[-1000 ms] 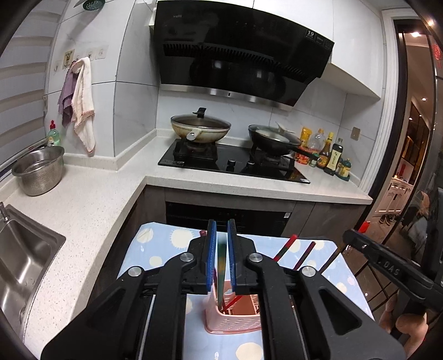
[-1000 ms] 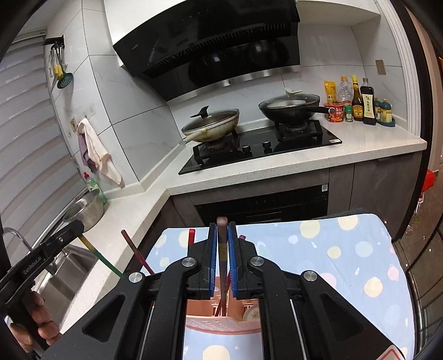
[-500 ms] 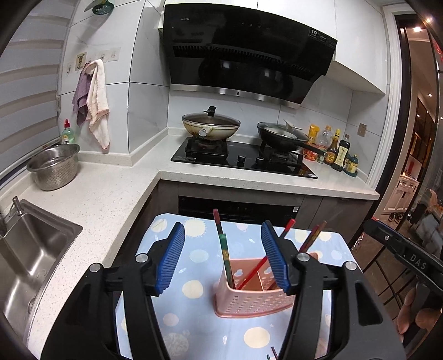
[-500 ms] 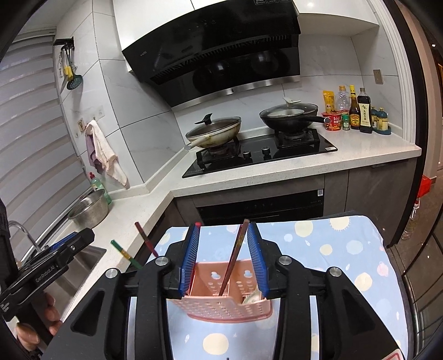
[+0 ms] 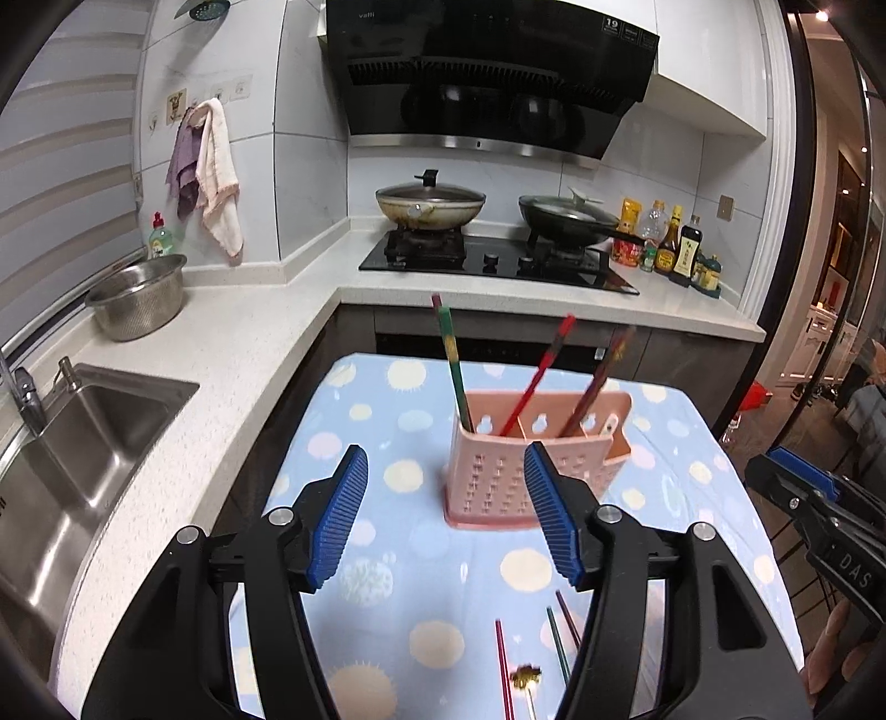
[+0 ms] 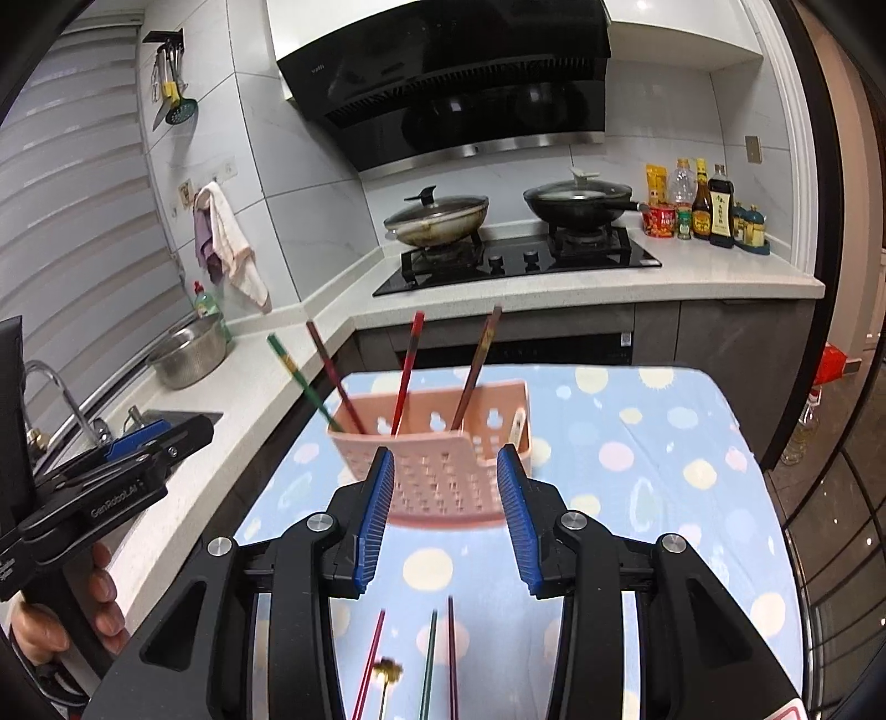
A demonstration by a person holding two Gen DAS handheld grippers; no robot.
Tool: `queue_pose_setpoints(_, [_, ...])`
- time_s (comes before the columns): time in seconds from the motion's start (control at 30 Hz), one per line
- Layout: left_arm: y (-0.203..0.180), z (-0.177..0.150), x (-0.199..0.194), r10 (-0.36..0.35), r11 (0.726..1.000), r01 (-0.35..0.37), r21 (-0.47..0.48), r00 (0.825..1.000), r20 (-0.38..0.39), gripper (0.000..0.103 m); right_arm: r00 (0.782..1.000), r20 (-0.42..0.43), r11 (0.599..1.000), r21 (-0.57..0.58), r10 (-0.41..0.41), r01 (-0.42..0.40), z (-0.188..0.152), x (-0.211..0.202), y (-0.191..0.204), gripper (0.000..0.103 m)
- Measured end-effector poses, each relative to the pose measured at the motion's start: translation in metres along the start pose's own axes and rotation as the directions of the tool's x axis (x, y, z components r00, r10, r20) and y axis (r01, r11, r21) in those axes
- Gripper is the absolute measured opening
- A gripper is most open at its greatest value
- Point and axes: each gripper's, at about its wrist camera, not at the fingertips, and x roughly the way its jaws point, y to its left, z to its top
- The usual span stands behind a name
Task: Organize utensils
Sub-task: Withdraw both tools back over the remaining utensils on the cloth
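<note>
Pink perforated plastic utensil caddy (image 6: 443, 471) on the spotted blue tablecloth (image 6: 653, 443) holds four chopsticks (image 6: 407, 371) (leaning, mixed colours). Left gripper (image 5: 446, 520) and right gripper (image 6: 446, 520) both released, empty.

both my wrist views are evenly and fairly brightly lit, a cool white indoor light from overhead. small ceiling spots (image 5: 821, 15) glow at the top right of the left view. the glossy range hood (image 5: 487, 72) mirrors the pans as dark, soft reflections, and its steel trim catches a thin bright line. the white tiles (image 6: 310, 221) look a little washed out. shadows on the dotted cloth (image 6: 637, 432) are faint and soft. the fisheye bends the counter edge (image 5: 183, 443) and blinds (image 6: 72, 232) strongly, with black vignetting in the corners. the chopsticks (image 6: 476, 365) in the pink holder show slight motion blur; the doorway on the right is dim and warm.
</note>
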Motion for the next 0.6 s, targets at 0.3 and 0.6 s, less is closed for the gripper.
queue_pose_setpoints(0.3, [0.002, -0.047, -0.013, -0.007, 1.0, 0.005, -0.028, 0.997, -0.08, 0.056, 0.997, -0.071, 0.999, -0.027, -0.029, 0.027, -0.051, -0.019, 0.002, 0.038])
queue_pose_setpoints(0.6, [0.001, -0.084, -0.021, 0.003, 1.0, -0.007, -0.031, 0.99, -0.141, 0.056, 0.989, -0.141, 0.999, 0.001, -0.033, 0.033, -0.097, -0.027, -0.003, 0.038])
